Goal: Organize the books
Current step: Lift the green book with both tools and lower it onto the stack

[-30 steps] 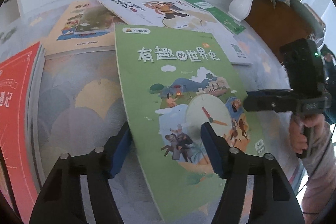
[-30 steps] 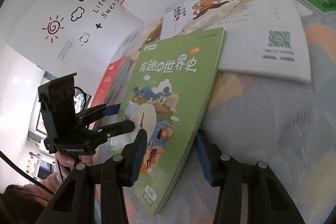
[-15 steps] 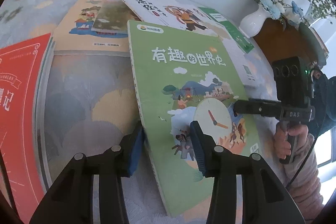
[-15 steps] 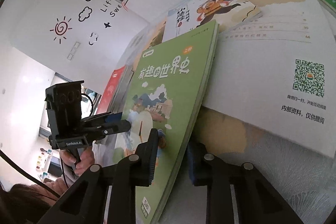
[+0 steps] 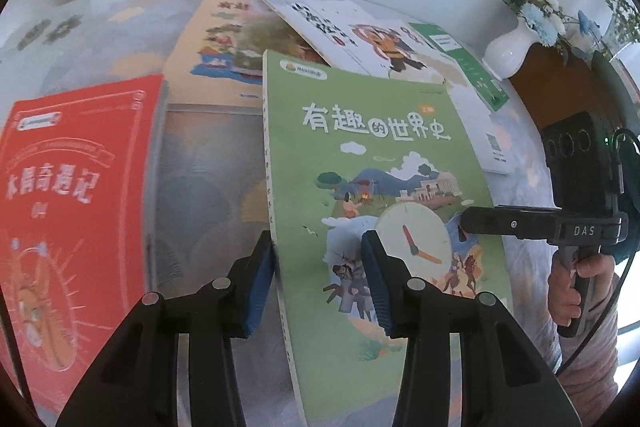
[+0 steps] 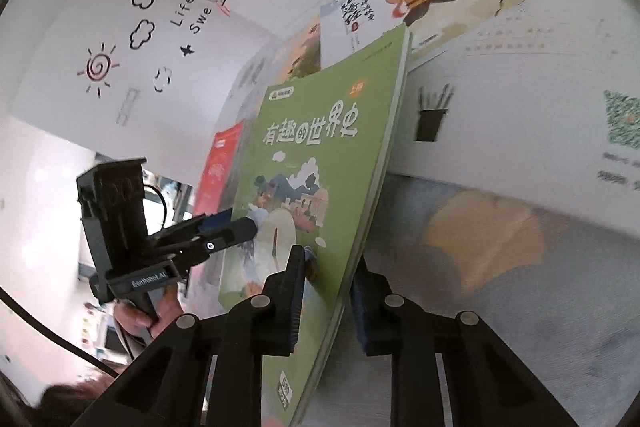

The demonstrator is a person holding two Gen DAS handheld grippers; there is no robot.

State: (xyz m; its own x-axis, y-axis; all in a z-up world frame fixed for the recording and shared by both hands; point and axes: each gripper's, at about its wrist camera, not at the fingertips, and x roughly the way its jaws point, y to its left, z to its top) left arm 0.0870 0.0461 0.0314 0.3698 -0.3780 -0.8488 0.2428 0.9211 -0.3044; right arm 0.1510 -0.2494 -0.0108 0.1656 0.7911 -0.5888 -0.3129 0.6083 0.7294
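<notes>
A green picture book (image 5: 372, 195) with a clock on its cover is lifted off the table, held by both grippers. My left gripper (image 5: 320, 283) is shut on its left spine edge. My right gripper (image 6: 328, 291) is shut on its right edge; the book (image 6: 316, 163) stands tilted between its jaws. The right gripper also shows in the left wrist view (image 5: 480, 219), and the left gripper in the right wrist view (image 6: 240, 223). A red book (image 5: 76, 187) lies to the left.
An orange book (image 5: 216, 55), a white book (image 5: 360, 35) and a thin green booklet (image 5: 468, 63) lie on the patterned tablecloth beyond. A white vase (image 5: 508, 55) with blue flowers stands at the right. A large white page (image 6: 520, 99) lies near the right gripper.
Both grippers have closed onto the green book's edges and raised it from the table; the book now stands more upright and the cameras have moved closer.
</notes>
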